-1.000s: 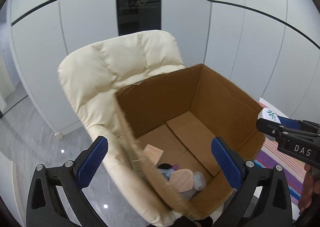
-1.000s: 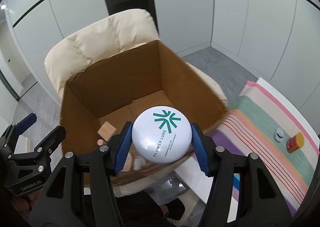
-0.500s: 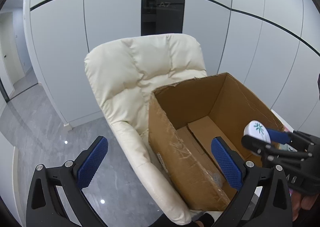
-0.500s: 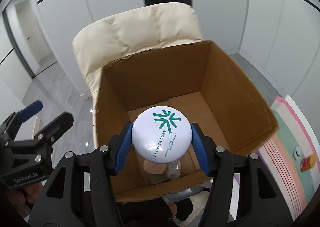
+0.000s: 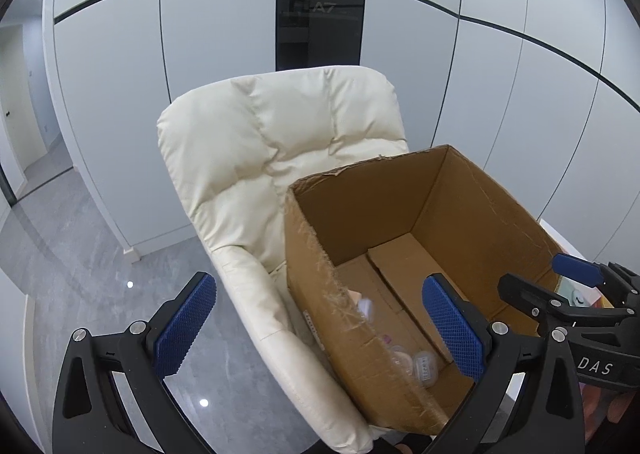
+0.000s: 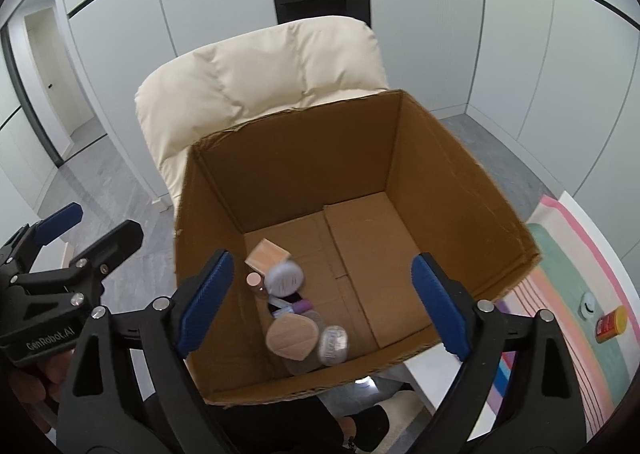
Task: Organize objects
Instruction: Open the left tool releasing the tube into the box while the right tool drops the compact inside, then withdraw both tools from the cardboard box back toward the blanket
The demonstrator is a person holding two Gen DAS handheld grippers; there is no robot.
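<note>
An open cardboard box (image 6: 304, 158) stands on the seat of a cream chair (image 6: 256, 66). My right gripper (image 6: 318, 274) hangs over the box with its jaws opening and nothing between them. Below it the white round case (image 6: 285, 278) with green print, blurred, is down among the items on the box floor. A peach carton (image 6: 267, 254), a beige compact (image 6: 291, 336) and a clear jar (image 6: 333, 340) lie there too. My left gripper (image 5: 318, 290) is open and empty, held at the box's (image 5: 360, 214) left wall. The right gripper (image 5: 568, 282) shows at that view's right edge.
Right of the box lies a striped mat (image 6: 568, 294) on a white surface, with a red and yellow jar (image 6: 610, 324) and a small white cap (image 6: 588, 304) on it. Grey floor (image 5: 100, 294) and white wall panels surround the chair.
The right gripper opened and let go of the white round case, which dropped into the box. Both grippers drifted sideways along the box.
</note>
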